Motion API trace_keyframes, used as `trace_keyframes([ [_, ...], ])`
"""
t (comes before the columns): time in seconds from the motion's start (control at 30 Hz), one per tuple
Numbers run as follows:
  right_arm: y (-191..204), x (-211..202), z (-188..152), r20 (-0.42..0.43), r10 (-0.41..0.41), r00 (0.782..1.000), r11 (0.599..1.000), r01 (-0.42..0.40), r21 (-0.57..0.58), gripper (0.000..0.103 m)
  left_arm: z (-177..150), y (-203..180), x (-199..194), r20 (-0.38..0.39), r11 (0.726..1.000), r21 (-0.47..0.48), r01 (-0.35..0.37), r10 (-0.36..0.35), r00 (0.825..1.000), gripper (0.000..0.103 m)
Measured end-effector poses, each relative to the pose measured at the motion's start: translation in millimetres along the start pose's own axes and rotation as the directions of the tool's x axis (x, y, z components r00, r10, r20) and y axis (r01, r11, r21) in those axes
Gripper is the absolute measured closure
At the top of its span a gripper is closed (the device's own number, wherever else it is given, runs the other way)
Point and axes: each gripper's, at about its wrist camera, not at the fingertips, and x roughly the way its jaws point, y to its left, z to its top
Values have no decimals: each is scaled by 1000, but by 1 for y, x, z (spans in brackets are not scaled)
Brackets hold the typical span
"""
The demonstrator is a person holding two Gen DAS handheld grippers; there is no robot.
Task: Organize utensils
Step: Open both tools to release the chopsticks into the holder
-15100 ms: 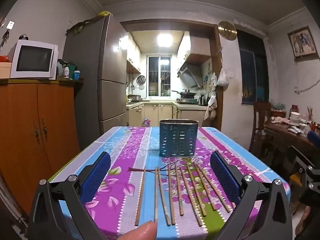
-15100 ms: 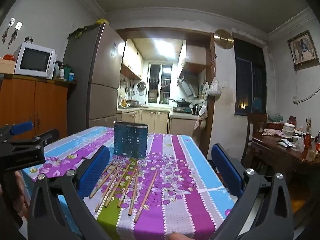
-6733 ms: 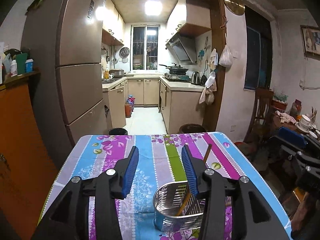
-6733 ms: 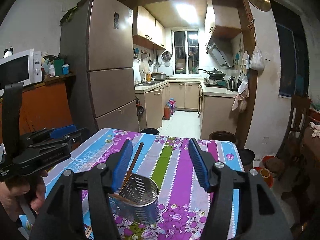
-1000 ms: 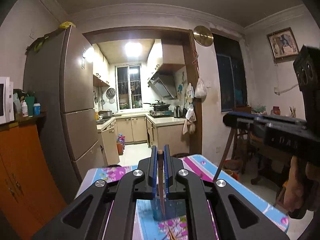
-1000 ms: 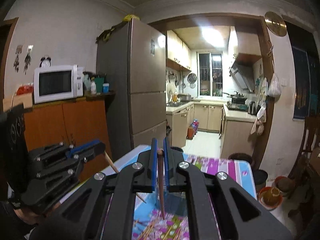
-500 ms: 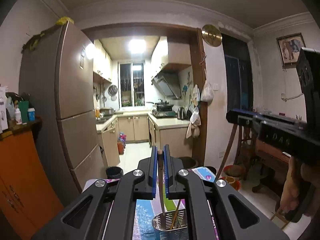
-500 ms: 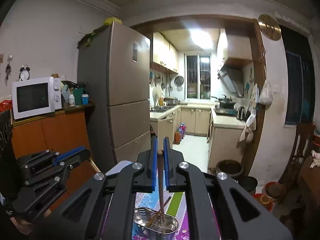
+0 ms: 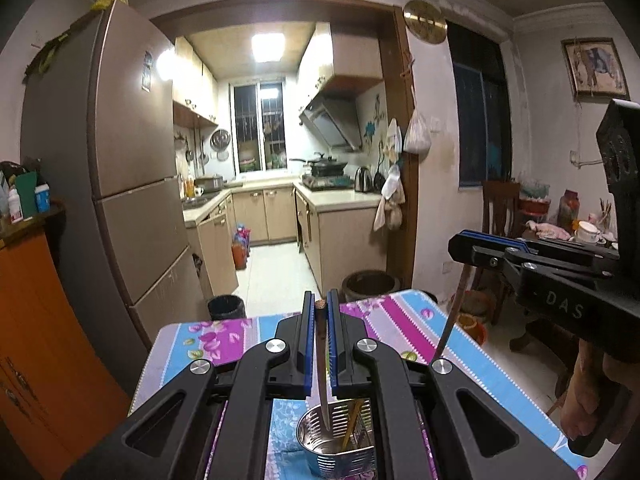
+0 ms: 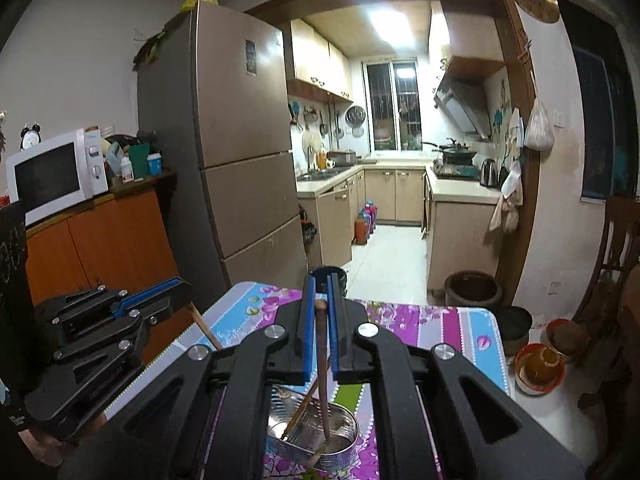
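My left gripper (image 9: 319, 312) is shut on a wooden chopstick (image 9: 323, 376) that hangs upright, its tip just over the open top of the metal utensil holder (image 9: 338, 446). My right gripper (image 10: 319, 288) is shut on another chopstick (image 10: 322, 372) whose lower end reaches into the same holder (image 10: 316, 438). A chopstick (image 9: 354, 420) leans inside the holder. In the left wrist view the right gripper (image 9: 460, 242) shows at the right with its chopstick (image 9: 452, 312) hanging down. In the right wrist view the left gripper (image 10: 182, 286) shows at the left.
The holder stands on a table with a floral striped cloth (image 9: 400, 320). A tall fridge (image 9: 120, 184) and an orange cabinet (image 10: 100, 240) with a microwave (image 10: 52, 172) stand at the left. A side table with dishes (image 9: 580, 236) is at the right. The kitchen lies beyond.
Both grippers have come lower and closer over the holder with their chopsticks. The right chopstick's tip has gone deeper into the holder.
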Motion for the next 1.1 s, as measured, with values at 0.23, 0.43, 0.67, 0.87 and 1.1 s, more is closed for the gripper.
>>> trace_keyframes([
  [0.23, -10, 31, -15, -68, 10, 998, 1000, -8, 28, 98, -12, 6, 34, -60, 1000, -11, -7, 6, 998, 96],
  [0.43, -19, 53, -25, -107, 5, 994, 999, -1, 37, 98, -19, 6, 58, -85, 999, -13, -31, 29, 996, 96],
  [0.67, -24, 57, -27, -98, -13, 995, 1000, 15, 21, 71, -23, 6, 72, -96, 999, -12, -38, 37, 995, 91],
  [0.87, -32, 52, -27, -55, -27, 998, 999, 29, 29, 41, -29, 10, 81, -99, 998, -25, -61, 58, 993, 65],
  [1.1, -42, 47, -28, -27, -53, 998, 998, 53, 26, 30, -35, 14, 85, -105, 996, -40, -80, 76, 992, 54],
])
